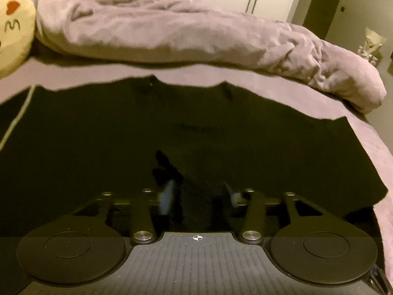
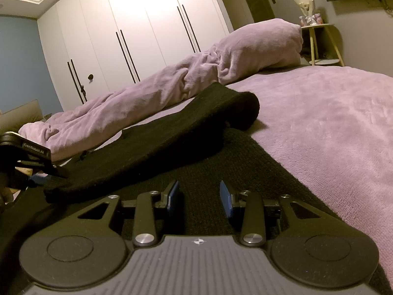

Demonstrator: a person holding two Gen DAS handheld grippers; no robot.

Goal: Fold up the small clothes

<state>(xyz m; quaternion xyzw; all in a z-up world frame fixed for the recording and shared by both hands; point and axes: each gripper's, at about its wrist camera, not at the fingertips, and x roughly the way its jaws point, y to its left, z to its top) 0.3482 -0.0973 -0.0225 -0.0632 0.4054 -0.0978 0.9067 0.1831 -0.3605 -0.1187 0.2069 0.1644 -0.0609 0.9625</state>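
Under the parted right hand-held gripper (image 2: 200, 198) lies the black garment (image 2: 157, 142).

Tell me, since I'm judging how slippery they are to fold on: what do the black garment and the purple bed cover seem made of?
Black garment: looks like a thick matte knit; a fine waffle-like texture shows and the folded edge rolls softly. Purple bed cover: apparently plush fleece, with a fuzzy, low-sheen nap.

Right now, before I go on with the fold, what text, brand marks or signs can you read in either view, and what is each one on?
"GenRobot.AI": white lettering on the black body of the left tongs, at the left edge of the right wrist view.
Black squiggle and orange patch on the round yellow plush cushion: a drawn design, not text.
Faint mark on the black knitted garment: too dark to read.
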